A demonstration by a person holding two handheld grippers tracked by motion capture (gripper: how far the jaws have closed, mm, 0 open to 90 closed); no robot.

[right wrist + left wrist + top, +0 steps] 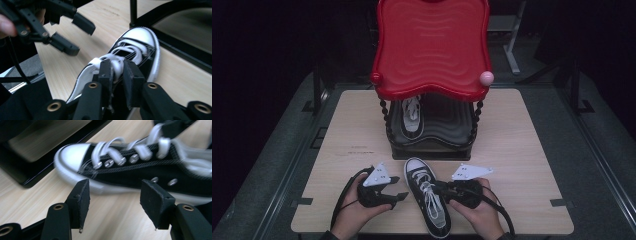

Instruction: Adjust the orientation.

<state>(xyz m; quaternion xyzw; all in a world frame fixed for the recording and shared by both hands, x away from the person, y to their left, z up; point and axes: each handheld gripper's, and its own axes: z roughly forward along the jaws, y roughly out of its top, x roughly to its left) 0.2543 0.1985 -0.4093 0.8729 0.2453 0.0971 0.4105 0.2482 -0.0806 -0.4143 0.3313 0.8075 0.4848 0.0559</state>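
Shoe (428, 195) lies on the bench (522, 150) at lower centre of the high view, toe toward the rack (432, 75); a second shoe (412, 116) sits on the rack's lower shelf. Right tool (116, 75): jaws narrow, pinched on the laces (117, 62). Left tool (113, 195): jaws wide, empty, just beside the shoe's side. Judgement: lace grip alone will let the shoe swing; close left tool on the sidewall before lifting, keep toe level.
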